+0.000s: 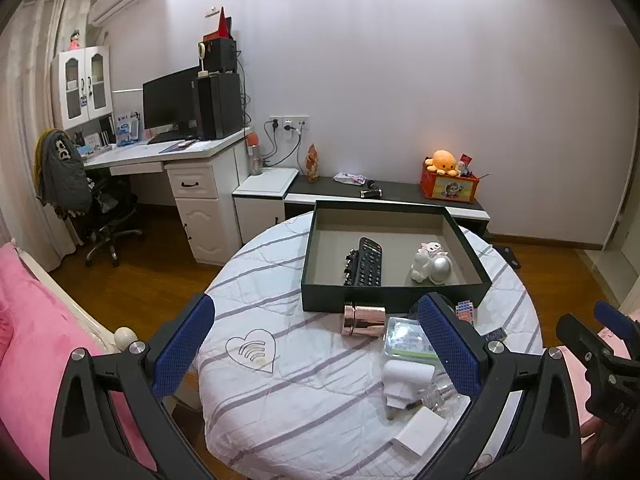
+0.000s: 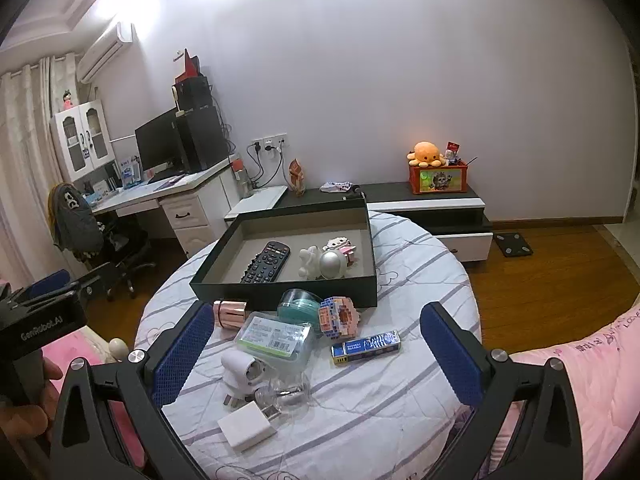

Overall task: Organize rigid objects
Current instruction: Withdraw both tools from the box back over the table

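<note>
A dark open box (image 1: 394,299) (image 2: 280,298) stands at the far side of a round table with a striped white cloth (image 1: 304,392) (image 2: 376,400). It holds a black remote (image 1: 368,262) (image 2: 267,262), a white figure (image 1: 422,266) and a silver ball (image 2: 333,264). Loose in front of it: a rose-gold cylinder (image 1: 363,321) (image 2: 230,314), a clear plastic case (image 2: 276,338), a teal round container (image 2: 298,304), a block figure (image 2: 339,316), a blue box (image 2: 366,347), a white plug adapter (image 1: 406,380) (image 2: 242,366), a white charger (image 1: 420,432) (image 2: 247,426). My left gripper (image 1: 320,356) and right gripper (image 2: 320,360) are open and empty above the table's near side.
A pink bed (image 1: 36,340) flanks the table on the left and right (image 2: 580,380). A white desk with monitor (image 1: 168,100) and office chair (image 1: 104,216) stand at the left. A low dark cabinet (image 1: 400,196) with an orange box (image 1: 450,186) runs along the back wall.
</note>
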`<state>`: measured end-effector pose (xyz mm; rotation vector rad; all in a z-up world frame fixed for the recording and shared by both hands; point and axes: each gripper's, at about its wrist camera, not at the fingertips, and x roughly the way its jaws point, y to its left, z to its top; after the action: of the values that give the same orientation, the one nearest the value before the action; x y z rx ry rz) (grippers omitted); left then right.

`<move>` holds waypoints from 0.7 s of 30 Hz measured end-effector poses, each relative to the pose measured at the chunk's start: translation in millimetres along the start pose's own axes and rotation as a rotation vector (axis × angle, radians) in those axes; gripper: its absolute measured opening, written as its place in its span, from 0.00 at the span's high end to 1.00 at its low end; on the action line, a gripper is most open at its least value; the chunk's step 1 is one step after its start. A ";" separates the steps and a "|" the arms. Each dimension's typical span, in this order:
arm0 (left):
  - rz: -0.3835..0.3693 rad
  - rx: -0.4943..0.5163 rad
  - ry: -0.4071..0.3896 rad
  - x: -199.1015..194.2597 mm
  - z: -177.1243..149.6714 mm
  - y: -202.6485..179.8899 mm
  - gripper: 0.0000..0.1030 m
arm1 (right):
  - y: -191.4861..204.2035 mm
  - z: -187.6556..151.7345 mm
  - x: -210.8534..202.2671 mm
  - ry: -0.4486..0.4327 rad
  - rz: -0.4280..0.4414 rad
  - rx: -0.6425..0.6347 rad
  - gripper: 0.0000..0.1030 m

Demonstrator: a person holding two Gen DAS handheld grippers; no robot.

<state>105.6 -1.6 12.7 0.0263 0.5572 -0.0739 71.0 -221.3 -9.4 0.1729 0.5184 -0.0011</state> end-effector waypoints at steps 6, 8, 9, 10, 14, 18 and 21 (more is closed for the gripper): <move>0.001 -0.013 -0.003 -11.1 -6.4 2.1 0.00 | -4.0 -3.0 -15.4 -0.020 -0.010 0.001 0.00; 0.001 -0.015 -0.001 -12.9 -8.1 2.2 0.00 | -4.8 -3.5 -17.9 -0.021 -0.012 0.003 0.00; 0.001 -0.016 0.000 -13.6 -8.9 2.1 0.00 | -4.6 -3.7 -18.6 -0.022 -0.014 0.002 0.00; 0.000 -0.016 0.002 -14.0 -10.0 2.1 0.00 | -4.7 -4.2 -19.7 -0.022 -0.017 0.003 0.00; 0.000 -0.014 0.009 -14.2 -15.2 1.9 0.00 | -6.4 -5.9 -21.0 -0.019 -0.021 0.004 0.00; -0.003 -0.010 0.018 -10.7 -21.9 1.0 0.00 | -9.6 -7.1 -16.6 -0.009 -0.031 0.002 0.00; -0.021 0.003 0.038 -3.5 -30.3 -1.7 0.00 | -16.0 -10.3 -7.3 0.016 -0.051 0.005 0.00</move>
<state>86.6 -1.7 -11.2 0.0252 0.5956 -0.0952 58.9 -235.6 -17.3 0.1644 0.5388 -0.0507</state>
